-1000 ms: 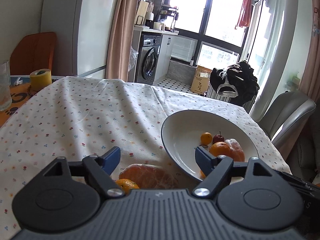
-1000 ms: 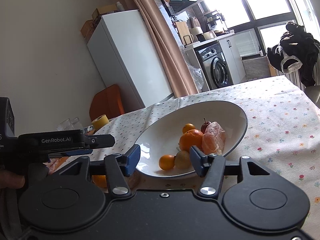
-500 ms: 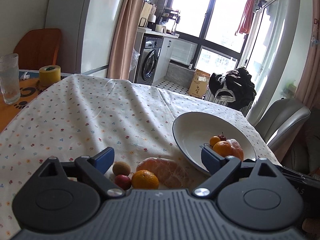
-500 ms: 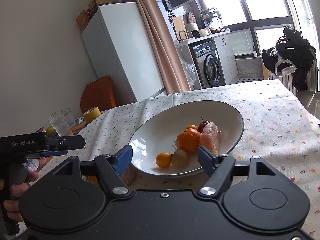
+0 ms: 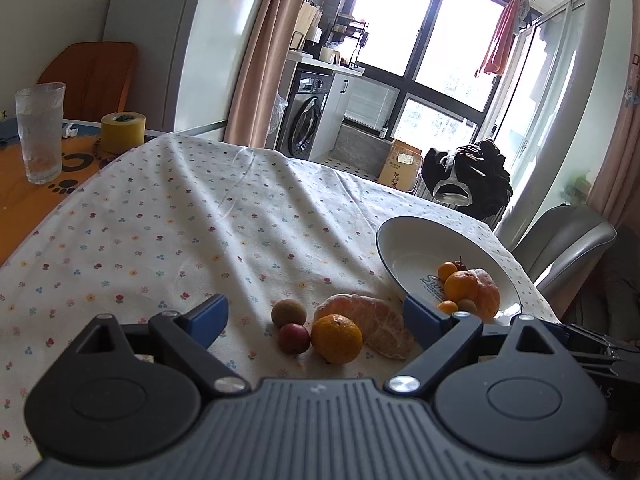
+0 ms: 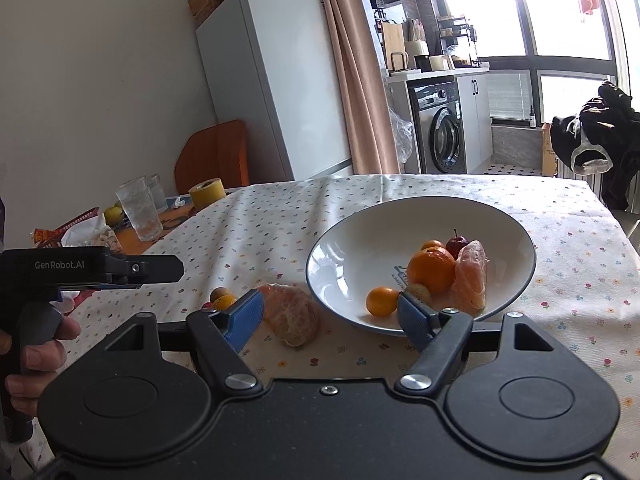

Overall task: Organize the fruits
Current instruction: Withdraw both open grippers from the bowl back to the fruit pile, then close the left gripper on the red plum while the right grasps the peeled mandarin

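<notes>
A white bowl (image 5: 404, 240) (image 6: 348, 240) on the flowered tablecloth holds an orange (image 6: 433, 270), a peeled citrus piece (image 6: 472, 276), a small red fruit (image 6: 456, 243), and small oranges. Loose on the cloth left of the bowl lie a peeled citrus (image 5: 368, 318) (image 6: 290, 314), an orange (image 5: 336, 338), a small red fruit (image 5: 294, 338) and a brown kiwi-like fruit (image 5: 288, 312). My left gripper (image 5: 316, 314) is open, hovering just before the loose fruit. My right gripper (image 6: 330, 314) is open near the bowl's front rim. Neither holds anything.
A glass of water (image 5: 40, 132) (image 6: 138, 208) and a yellow tape roll (image 5: 122, 132) (image 6: 206, 192) stand at the table's far left on an orange mat. A grey chair (image 5: 568, 240) stands beyond the bowl. A hand (image 6: 36, 356) holds the left gripper's handle.
Both grippers have pulled back and risen, so more of the table shows. The loose fruit beside the bowl came into full view between the left gripper's fingers. No fruit moved.
</notes>
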Motion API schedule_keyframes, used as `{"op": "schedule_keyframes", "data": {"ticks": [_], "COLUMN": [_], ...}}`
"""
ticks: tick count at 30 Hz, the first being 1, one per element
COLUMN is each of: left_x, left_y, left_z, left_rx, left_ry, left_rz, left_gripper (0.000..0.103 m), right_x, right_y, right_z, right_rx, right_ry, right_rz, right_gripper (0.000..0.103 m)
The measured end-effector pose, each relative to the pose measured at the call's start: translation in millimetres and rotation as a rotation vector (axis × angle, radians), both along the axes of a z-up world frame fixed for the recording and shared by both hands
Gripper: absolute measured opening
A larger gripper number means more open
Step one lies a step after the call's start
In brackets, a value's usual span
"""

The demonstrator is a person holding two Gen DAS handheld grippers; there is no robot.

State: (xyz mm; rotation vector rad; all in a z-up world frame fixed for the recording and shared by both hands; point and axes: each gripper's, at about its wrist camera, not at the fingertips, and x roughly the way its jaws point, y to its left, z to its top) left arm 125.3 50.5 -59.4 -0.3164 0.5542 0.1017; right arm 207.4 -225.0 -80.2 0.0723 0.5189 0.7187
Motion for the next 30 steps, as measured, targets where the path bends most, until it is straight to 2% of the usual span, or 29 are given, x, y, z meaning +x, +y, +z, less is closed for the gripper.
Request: {"op": "schedule_keyframes", "data": {"ticks": [6, 13, 17, 20, 25, 30], "left_x": [-8, -19, -18, -16, -9, 2], "left_y": [8, 8, 12, 12, 13, 13], "left_z": [-6, -8, -17, -21, -24, -28], "left_rx": [-0.006, 0.049, 0.022, 0.029, 0.022, 0.031], "left_ry": [-0.002, 0.017, 0.033, 0.033, 0.035, 0.061], "left_rz": [-0.002, 0.007, 0.003, -0.003, -0.010, -0.013], "left_gripper": [0.093, 0.092, 0.089, 0.083, 0.064, 0.049], "right_x": [-5, -7, -5, -3, 2, 6], "right_y": [14, 35, 47, 53, 59, 68], "right_z": [-3, -6, -13, -16, -19, -22], "right_rx": [-0.032, -0.090, -0.122, -0.139, -0.155, -0.176], "right_ry": [0.014, 0.026, 0.035, 0.036, 0.032, 0.020], "right_rz": [0.044, 0.083, 0.095, 0.090, 0.083, 0.095], "right_gripper": [0.073, 0.072, 0.072, 0.072, 0.072, 0.072]}}
